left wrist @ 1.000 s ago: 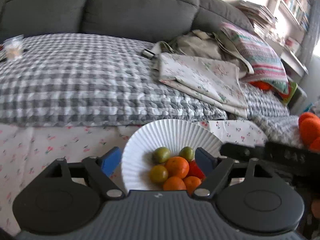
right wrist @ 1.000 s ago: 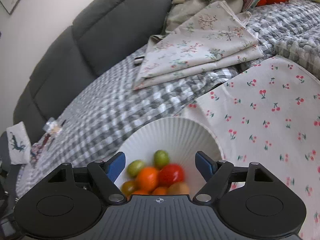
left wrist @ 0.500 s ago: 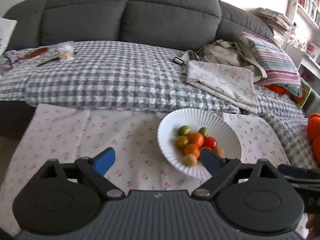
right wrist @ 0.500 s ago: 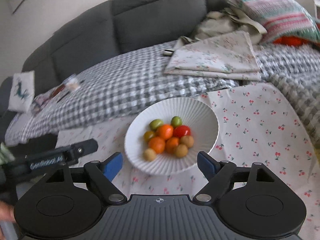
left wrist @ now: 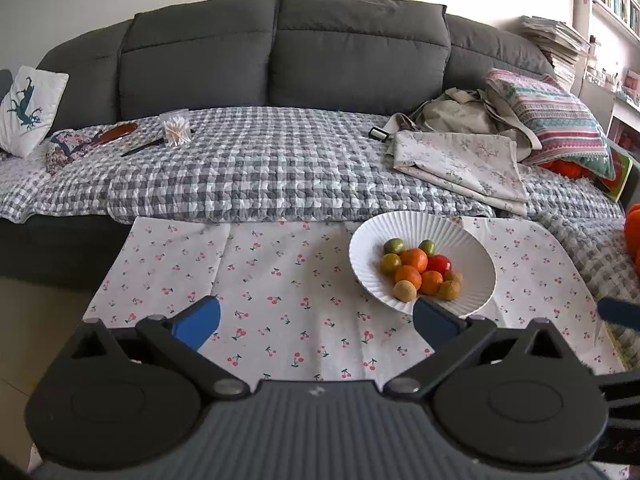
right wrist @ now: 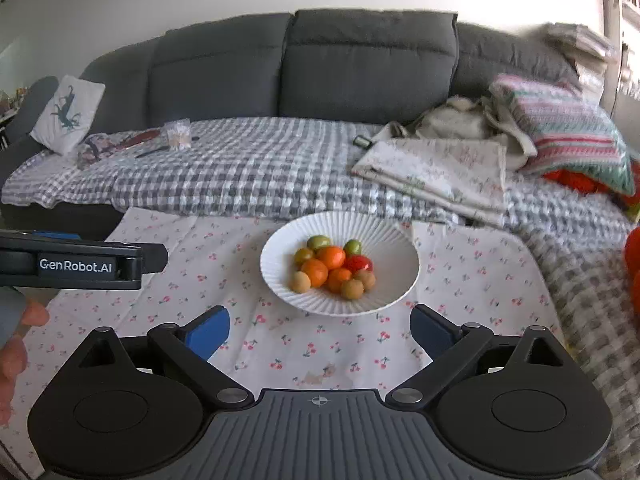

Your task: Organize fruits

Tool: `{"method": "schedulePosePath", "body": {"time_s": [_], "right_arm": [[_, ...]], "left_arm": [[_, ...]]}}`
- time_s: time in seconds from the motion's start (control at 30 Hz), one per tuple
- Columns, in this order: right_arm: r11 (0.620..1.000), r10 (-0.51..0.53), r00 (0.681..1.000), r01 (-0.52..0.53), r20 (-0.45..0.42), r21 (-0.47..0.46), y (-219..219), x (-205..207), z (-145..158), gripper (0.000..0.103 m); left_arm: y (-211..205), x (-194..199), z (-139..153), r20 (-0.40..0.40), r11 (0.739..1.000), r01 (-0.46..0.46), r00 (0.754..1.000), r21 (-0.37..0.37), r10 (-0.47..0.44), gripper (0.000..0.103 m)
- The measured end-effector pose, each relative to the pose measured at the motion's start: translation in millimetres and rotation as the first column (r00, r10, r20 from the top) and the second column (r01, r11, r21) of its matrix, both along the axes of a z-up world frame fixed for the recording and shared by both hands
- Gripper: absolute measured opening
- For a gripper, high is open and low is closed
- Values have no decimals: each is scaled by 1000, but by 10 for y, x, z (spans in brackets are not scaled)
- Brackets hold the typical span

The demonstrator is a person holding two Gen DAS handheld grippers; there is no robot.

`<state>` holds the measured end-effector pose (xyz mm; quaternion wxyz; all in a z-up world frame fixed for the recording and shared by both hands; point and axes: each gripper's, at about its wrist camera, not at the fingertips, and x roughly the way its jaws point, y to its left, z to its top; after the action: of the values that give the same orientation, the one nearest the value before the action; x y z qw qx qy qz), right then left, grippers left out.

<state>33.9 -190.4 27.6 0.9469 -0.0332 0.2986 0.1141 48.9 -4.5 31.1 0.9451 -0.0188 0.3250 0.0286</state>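
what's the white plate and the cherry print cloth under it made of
White plate: looks like matte ceramic, or possibly moulded paper; fine radial ribs, no glare. Cherry print cloth: thin woven fabric, probably cotton; visible fold creases and soft, flat drape.

1. We see a dark grey sofa point(left wrist: 280, 52) along the back wall.
2. A grey checked quilt point(left wrist: 260, 168) covers its seat.
3. We find a white cushion with a dark animal print point(left wrist: 28, 108) at the left end.
4. A striped pillow point(left wrist: 548, 120) leans at the right, beside folded floral cloth point(left wrist: 460, 164).
5. A clear box of cotton swabs point(left wrist: 175, 127) stands on the quilt.
6. We note stacked papers point(left wrist: 556, 48) at the far right.
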Motion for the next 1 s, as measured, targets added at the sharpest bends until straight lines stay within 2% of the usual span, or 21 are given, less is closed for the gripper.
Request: {"method": "schedulePosePath", "body": {"time_s": [0.17, 0.27, 0.5, 1.0], "right_arm": [[998, -40, 999, 39, 21, 41, -5, -25, 47, 103], [998, -61, 998, 61, 17, 26, -9, -17, 30, 103], [993, -110, 993, 111, -32, 30, -82, 17, -47, 103], [991, -128, 990, 130, -59, 25, -106, 26, -71, 103]], "left_arm": [[14, 56, -61, -22, 1000, -6, 1000, -13, 6, 102], [-14, 72, -93, -29, 1000, 3, 1000, -9, -3, 102], [-51, 101, -173, -63, 1000, 15, 998, -21, -16, 102], [-57, 115, -209, -79, 1000, 9, 997, -5, -9, 102]]}}
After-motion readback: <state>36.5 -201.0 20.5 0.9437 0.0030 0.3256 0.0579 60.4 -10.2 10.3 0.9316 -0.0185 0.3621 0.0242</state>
